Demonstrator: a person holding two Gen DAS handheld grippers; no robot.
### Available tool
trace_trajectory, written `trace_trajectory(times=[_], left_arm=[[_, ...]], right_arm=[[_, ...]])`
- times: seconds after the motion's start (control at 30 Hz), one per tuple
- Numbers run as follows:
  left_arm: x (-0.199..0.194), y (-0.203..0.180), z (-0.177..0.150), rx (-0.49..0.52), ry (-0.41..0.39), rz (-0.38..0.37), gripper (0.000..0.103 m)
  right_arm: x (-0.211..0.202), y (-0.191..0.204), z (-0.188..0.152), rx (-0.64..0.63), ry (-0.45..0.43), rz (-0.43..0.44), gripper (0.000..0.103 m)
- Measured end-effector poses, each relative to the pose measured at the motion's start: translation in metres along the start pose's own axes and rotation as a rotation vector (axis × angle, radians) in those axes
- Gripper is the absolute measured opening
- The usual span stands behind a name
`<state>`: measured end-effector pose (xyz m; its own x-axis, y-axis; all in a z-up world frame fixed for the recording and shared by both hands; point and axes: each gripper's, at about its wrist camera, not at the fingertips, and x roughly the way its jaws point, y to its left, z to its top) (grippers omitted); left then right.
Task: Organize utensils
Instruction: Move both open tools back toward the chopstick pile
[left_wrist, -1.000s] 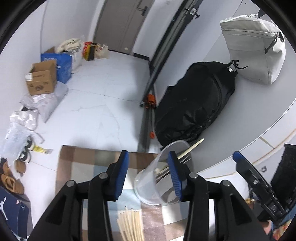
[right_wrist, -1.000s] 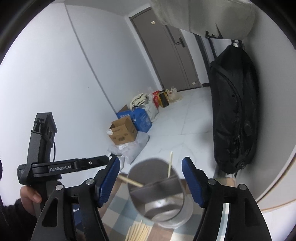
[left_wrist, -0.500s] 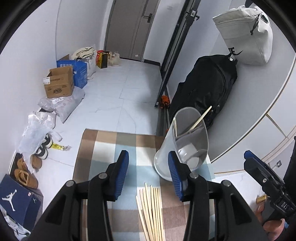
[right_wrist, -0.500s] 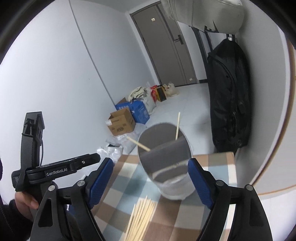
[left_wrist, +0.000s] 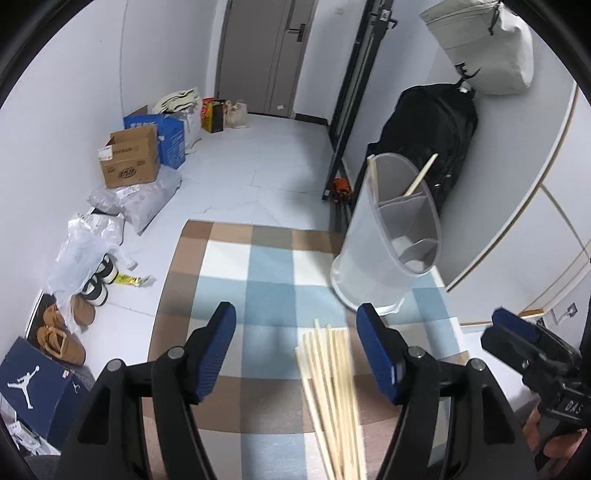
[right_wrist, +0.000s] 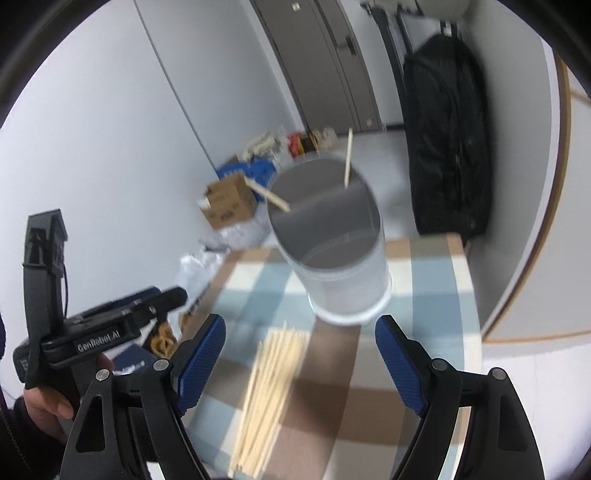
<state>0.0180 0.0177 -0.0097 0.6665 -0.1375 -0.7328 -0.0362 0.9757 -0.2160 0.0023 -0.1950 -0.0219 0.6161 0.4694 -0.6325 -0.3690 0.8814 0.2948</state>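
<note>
The left gripper (left_wrist: 295, 345) has its blue-padded jaws spread, having just been opening, and nothing is pressed between them; the tips of a loose bundle of wooden chopsticks (left_wrist: 332, 391) lie on the checked cloth (left_wrist: 269, 266) in the gap between the jaws, closer to the right-hand pad, with no pad touching them. The right gripper (right_wrist: 301, 360) also stands wide and empty, its jaws having widened a moment ago and holding nothing; in its blurred view the same chopsticks (right_wrist: 269, 391) lie fanned on the cloth (right_wrist: 424, 291) between and below its pads. Beyond the bundle stands a translucent divided utensil holder (left_wrist: 391, 236), upright on the cloth near its far right corner, apart from both grippers, with two chopsticks leaning out of its compartments. From the right wrist view the holder (right_wrist: 340, 266) sits just beyond the bundle, and a hand (right_wrist: 48, 402) grips the handle of the left gripper at the lower left.
</note>
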Motion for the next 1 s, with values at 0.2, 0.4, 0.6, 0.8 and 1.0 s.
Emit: trace_trajectory(times=[0.2, 0.4, 0.6, 0.8, 1.0], left_arm=[[0.013, 0.018, -0.013, -0.044, 0.027, 0.01, 0.063], [0.017, 0.032, -0.013, -0.103, 0.046, 0.005, 0.063], [0.012, 0.04, -0.015, -0.109, 0.046, 0.026, 0.063], [0.014, 0.061, -0.02, -0.155, 0.073, 0.041, 0.063], [0.015, 0.073, -0.022, -0.187, 0.097, 0.049, 0.063]], right_arm=[[0.025, 0.005, -0.018, -0.041, 0.131, -0.004, 0.083], [0.051, 0.006, -0.025, -0.042, 0.191, -0.037, 0.078], [0.095, 0.002, -0.028, -0.017, 0.309, -0.114, 0.059], [0.131, 0.004, -0.037, 0.008, 0.398, -0.148, 0.035], [0.143, 0.019, -0.035, -0.078, 0.375, -0.214, 0.029]])
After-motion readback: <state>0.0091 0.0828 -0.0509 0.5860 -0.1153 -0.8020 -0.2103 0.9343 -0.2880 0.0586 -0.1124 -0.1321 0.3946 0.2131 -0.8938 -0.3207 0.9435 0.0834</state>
